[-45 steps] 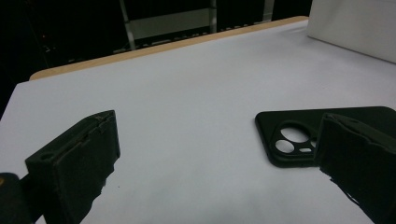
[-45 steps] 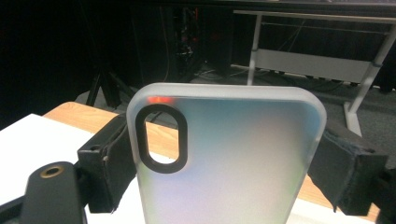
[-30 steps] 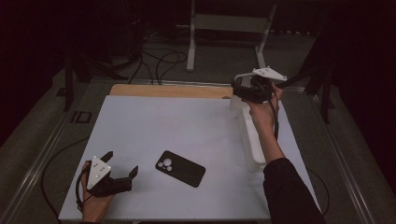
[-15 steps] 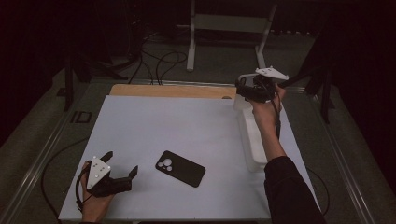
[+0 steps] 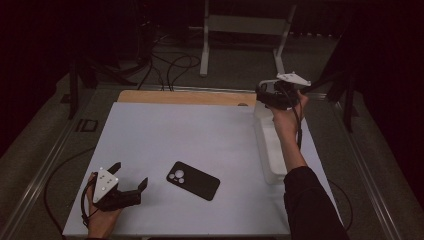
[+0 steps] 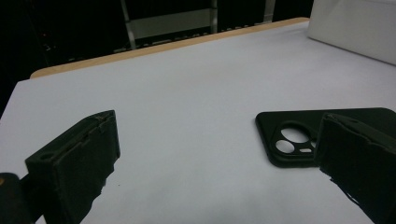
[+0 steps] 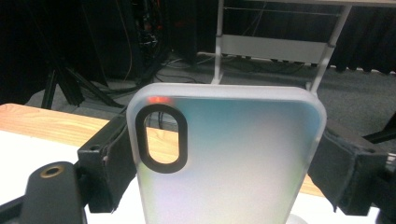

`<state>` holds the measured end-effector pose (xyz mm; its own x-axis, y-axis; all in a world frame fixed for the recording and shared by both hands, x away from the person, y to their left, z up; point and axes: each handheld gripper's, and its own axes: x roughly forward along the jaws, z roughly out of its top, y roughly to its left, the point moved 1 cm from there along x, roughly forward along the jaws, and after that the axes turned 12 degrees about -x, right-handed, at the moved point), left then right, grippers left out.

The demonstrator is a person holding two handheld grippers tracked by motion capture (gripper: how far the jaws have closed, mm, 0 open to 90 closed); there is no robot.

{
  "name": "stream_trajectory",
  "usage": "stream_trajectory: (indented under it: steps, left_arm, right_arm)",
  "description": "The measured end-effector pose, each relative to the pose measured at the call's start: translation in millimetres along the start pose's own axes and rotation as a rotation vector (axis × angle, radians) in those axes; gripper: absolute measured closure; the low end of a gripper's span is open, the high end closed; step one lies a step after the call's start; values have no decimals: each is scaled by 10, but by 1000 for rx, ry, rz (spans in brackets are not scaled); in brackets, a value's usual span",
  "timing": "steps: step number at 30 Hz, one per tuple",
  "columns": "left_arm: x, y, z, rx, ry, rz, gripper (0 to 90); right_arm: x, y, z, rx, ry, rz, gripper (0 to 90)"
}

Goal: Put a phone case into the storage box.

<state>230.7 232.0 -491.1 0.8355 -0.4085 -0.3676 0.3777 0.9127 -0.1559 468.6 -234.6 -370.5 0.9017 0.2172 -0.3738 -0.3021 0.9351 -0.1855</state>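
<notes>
Right tongs (image 7: 219, 163): clamped on the frosted phone case (image 7: 229, 158), one jaw on each long side; held upright above the far right corner of the table (image 5: 200, 130), over the far end of the white bin (image 5: 267, 150)
Frosted phone case: translucent, black-rimmed oval camera opening at its upper left in the right gripper view; off the table
Left tongs (image 5: 131, 181): jaws wide apart, holding nothing; low at the near left corner in my left hand (image 5: 102, 217)
Black phone case (image 5: 193, 180): flat on the table, back up, near the near edge, just right of my left tongs; camera cut-outs toward them
White bin: along the right edge
</notes>
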Motion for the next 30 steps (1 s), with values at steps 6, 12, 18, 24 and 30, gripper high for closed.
stream_trajectory:
  steps: [6, 12, 18, 24, 30]
  left_arm:
    - [-2, 0, 0, -3, -3, 0, 7]
    - [-5, 2, 1, -4, -3, -1, 7]
    - [-6, 1, 2, -4, -3, -1, 7]
    - [-11, 3, 3, -6, -4, -1, 7]
    - [-14, 4, 3, -8, -6, -2, 7]
  right_arm:
    - [10, -33, -11, -1, 5, -7, 166]
    - [26, -71, -37, -4, 14, -25, 166]
    - [32, -105, -63, -18, 21, -37, 165]
    - [38, -138, -99, -11, 23, -45, 165]
    - [52, -180, -125, -9, 34, -58, 165]
